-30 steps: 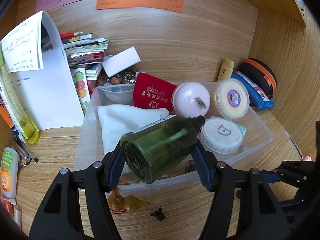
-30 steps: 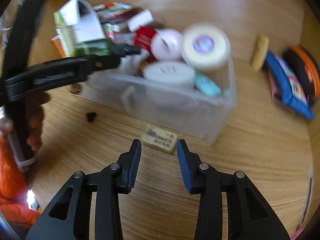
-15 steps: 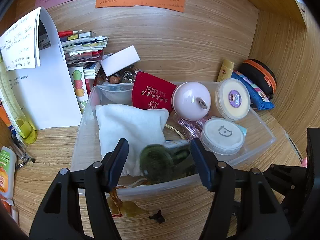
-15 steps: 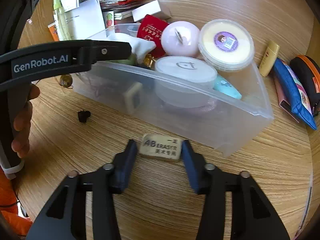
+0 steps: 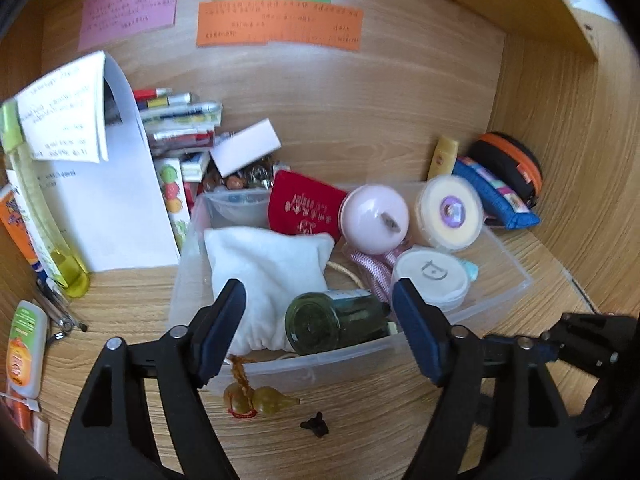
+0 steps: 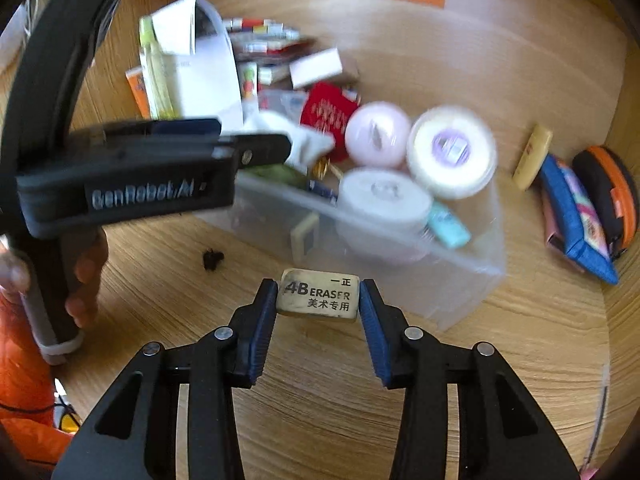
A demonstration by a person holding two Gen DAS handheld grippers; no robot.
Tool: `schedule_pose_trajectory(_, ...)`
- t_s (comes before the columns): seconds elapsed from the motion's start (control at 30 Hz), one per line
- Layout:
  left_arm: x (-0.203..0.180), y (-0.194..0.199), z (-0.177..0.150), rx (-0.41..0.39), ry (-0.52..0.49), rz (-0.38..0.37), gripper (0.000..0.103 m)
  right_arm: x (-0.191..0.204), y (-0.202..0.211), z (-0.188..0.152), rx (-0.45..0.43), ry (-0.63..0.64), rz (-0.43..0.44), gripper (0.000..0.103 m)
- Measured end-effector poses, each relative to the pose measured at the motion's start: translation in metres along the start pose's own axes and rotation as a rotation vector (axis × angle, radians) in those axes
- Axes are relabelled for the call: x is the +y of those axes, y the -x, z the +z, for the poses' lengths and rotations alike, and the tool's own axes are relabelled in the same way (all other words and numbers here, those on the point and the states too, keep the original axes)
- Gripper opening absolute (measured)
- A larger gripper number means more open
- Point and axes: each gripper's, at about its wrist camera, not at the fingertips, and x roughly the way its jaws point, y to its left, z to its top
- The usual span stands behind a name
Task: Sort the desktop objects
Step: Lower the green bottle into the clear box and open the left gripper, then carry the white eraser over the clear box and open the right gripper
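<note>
A clear plastic bin (image 5: 508, 248) on the wooden desk holds a white cloth pouch (image 5: 268, 264), a red pouch (image 5: 300, 206), a pink round case (image 5: 374, 218), round tubs, and a dark green bottle (image 5: 336, 322) lying on its side near the bin's front wall. My left gripper (image 5: 320, 316) is open and empty just above the bottle. My right gripper (image 6: 318, 300) is shut on a beige 4B eraser (image 6: 318, 296), held a little above the desk in front of the bin (image 6: 460, 264). The left gripper's body (image 6: 132, 180) shows at the left in the right wrist view.
A yellow gourd charm (image 5: 256, 398) and a small black clip (image 5: 316, 428) lie in front of the bin. Papers and books (image 5: 176, 128) stand at the back left; tubes (image 5: 24, 348) at the far left. A blue pouch (image 5: 496, 196), orange-black case (image 5: 508, 160) and yellow tube (image 5: 446, 154) lie at the right.
My left gripper opened and let the green bottle drop into the bin, then pulled back a little. My right gripper moved onto the eraser, shut on it and lifted it.
</note>
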Motion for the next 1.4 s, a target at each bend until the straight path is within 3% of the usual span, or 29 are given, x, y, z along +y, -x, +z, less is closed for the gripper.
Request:
schedule_pose_trajectory(0.17,0.006,0.019,0.001,-0.056,-0.001,0.028,0.089,-0.004,0.023,0.013,-0.064,-0.013,0.008,0.038)
schedule_pose_trajectory(0.53,0.053,0.04,-0.006,-0.077,0.08,0.108,0.095,-0.003,0.003,0.055,-0.11,-0.015,0.002,0.038)
schedule_pose_trajectory(0.73,0.077,0.037,-0.019,-0.031,0.129,0.122,0.095,0.001,-0.023,0.073,-0.088,-0.003,-0.006,0.038)
schedule_pose_trajectory(0.97,0.085,0.038,-0.038,0.01,0.106,0.126,0.096,0.0,-0.051,0.085,-0.039,-0.014,-0.004,0.038)
schedule_pose_trajectory(1.17,0.08,0.037,-0.047,0.033,0.072,0.098,0.096,0.008,-0.064,0.092,-0.021,-0.006,-0.005,0.039)
schedule_pose_trajectory(1.4,0.07,0.016,-0.056,0.113,0.072,0.037,0.096,0.018,-0.071,0.095,-0.014,0.019,-0.017,0.039)
